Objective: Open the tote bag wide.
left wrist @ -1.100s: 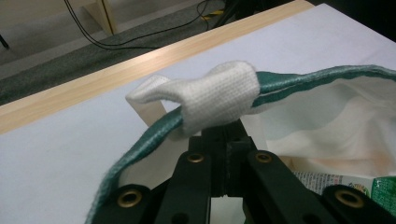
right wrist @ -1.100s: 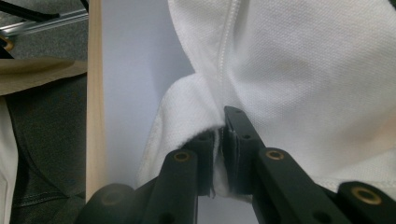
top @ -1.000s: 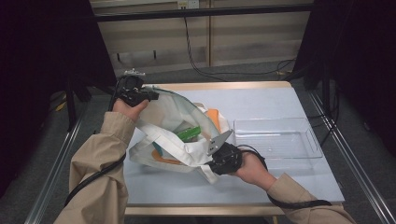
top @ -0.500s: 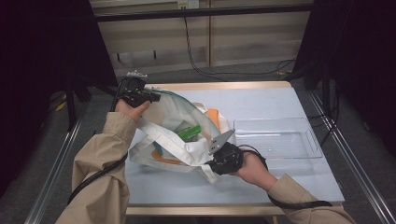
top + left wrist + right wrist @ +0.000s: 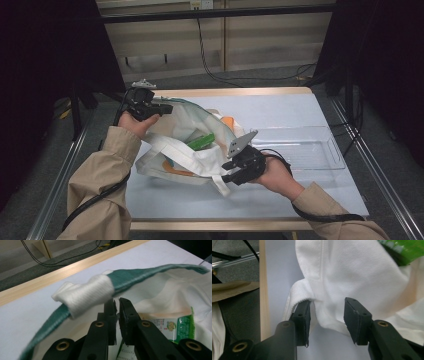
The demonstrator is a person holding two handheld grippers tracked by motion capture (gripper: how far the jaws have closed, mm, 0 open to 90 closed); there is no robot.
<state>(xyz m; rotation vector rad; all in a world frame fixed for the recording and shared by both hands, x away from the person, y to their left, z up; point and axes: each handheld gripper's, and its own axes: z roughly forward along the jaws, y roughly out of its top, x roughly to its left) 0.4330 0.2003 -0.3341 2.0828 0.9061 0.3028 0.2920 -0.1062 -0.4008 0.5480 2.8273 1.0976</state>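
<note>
Fingers (image 5: 111, 315) of left gripper (image 5: 167, 108) nearly together, clamped on the green-trimmed rim (image 5: 140, 280) of a white cloth bag (image 5: 185, 131), with only a thin slit between the pads. Just above and left of those fingertips, a white strap loop (image 5: 86, 296) sewn over the rim. Beyond the fingertips to the right, inside the bag, a green-and-white printed packet (image 5: 175, 326). Behind the strap, pale tabletop (image 5: 30, 312) and its wooden edge.

Fingers (image 5: 357, 317) of right gripper (image 5: 226, 174) partway apart, having just been opening; a fold of white bag fabric (image 5: 329, 315) hanging down between them, brushing the left pad, clear of the right pad, no longer pinched. Above and right of these fingertips, a blurred green packet (image 5: 404, 248) near the bag's mouth. Left of them, the table's wooden edge and a tan sleeve.

Seen from above: bag lying on its side mid-table between both grippers, mouth held up at the far left, white handle straps (image 5: 175, 150) draped toward the right gripper, a green item (image 5: 201, 141) and something orange (image 5: 229, 122) showing inside. Just past the right gripper, a clear plastic tray (image 5: 305, 150) resting on the table.
</note>
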